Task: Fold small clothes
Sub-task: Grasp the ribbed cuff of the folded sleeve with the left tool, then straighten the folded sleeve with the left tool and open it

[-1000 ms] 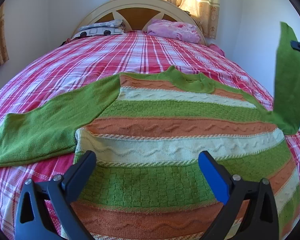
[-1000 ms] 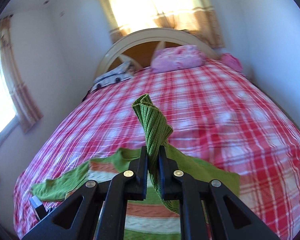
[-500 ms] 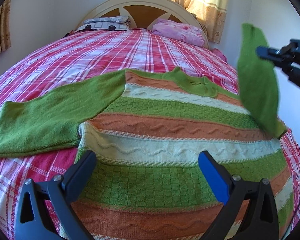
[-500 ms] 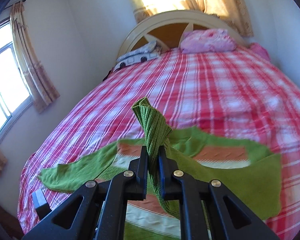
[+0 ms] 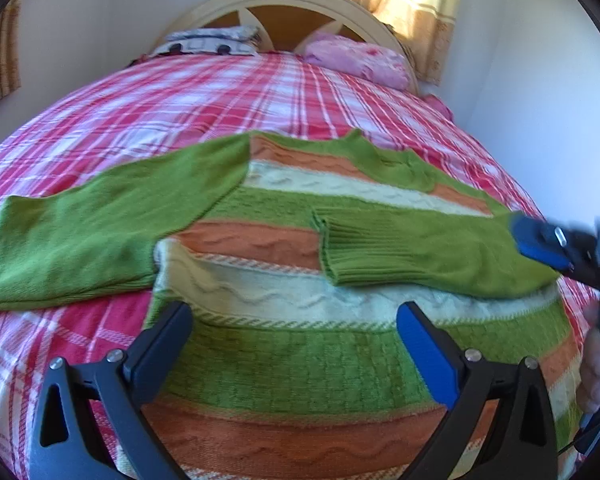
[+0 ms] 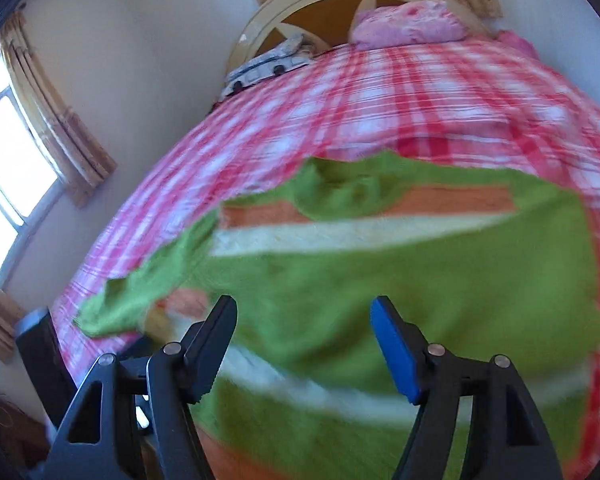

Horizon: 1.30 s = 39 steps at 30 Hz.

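A knitted sweater (image 5: 284, 360) with green, orange and cream stripes lies flat on the bed. Its left sleeve (image 5: 80, 232) stretches out over the cover. The right sleeve (image 5: 412, 252) lies folded across the chest, cuff toward the middle. My left gripper (image 5: 296, 332) hovers open over the lower stripes, holding nothing. My right gripper (image 6: 304, 320) is just above the folded sleeve (image 6: 380, 272), its jaws opening with nothing pinched between them. In the left wrist view its blue pad (image 5: 538, 245) shows at the sleeve's shoulder end.
The bed (image 5: 180, 96) has a red and white plaid cover, with a cream arched headboard (image 5: 284, 4). A pink pillow (image 5: 356, 60) and a patterned pillow (image 5: 208, 40) lie there. A white wall runs along the right side. A hand (image 5: 594, 364) shows at the right edge.
My right gripper came down and across with the green sleeve, laid it over the sweater's chest, and its jaws have parted and let go. The left gripper stayed put.
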### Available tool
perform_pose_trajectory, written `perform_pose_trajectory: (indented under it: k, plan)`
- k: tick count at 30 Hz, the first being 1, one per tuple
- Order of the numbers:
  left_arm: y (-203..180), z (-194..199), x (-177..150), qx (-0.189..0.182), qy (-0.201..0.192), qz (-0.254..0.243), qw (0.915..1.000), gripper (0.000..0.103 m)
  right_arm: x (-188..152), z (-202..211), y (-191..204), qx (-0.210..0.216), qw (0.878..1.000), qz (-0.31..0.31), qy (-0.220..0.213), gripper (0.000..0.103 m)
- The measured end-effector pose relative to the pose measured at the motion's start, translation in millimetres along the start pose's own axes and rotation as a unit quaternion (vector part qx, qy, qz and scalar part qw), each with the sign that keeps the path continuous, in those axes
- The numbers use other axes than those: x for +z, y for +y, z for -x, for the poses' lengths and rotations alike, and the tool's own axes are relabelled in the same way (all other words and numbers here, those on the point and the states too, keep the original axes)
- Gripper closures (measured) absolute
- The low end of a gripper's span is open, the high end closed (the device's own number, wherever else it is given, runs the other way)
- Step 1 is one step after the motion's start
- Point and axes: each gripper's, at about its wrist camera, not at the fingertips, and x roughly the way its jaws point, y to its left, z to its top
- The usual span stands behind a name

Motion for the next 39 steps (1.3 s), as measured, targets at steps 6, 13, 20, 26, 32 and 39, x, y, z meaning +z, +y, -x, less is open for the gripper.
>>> perform_pose_trajectory:
  k: [6,13,20,26,32,39]
  plan:
    - [-8,4,9,-0.029,0.024,-0.03,0.9988,0.0,-46,45,-23,-0.105,0.992,0.059,-0.027,0.029]
    - [-23,9,41,-0.065,0.036,-0.059,0.9955,0.001,-77,59,-12,-0.149,0.978,0.132,-0.065,0.026]
    - [-26,-44,57,-0.046,0.091,-0.053,0.9934,0.025,-93,59,8,-0.16,0.965,0.184,-0.092,0.022]
    - [-31,-61,55,-0.097,0.099,-0.032,0.9898,0.096,-105,48,29,-0.181,0.948,0.245,-0.088,0.016]
    - [-26,-28,69,-0.137,0.053,-0.026,0.9887,0.096,-115,43,42,-0.194,0.934,0.286,-0.093,0.016]
    - [8,-15,78,-0.133,0.036,-0.007,0.9904,0.096,-117,40,46,-0.199,0.931,0.294,-0.09,0.016]
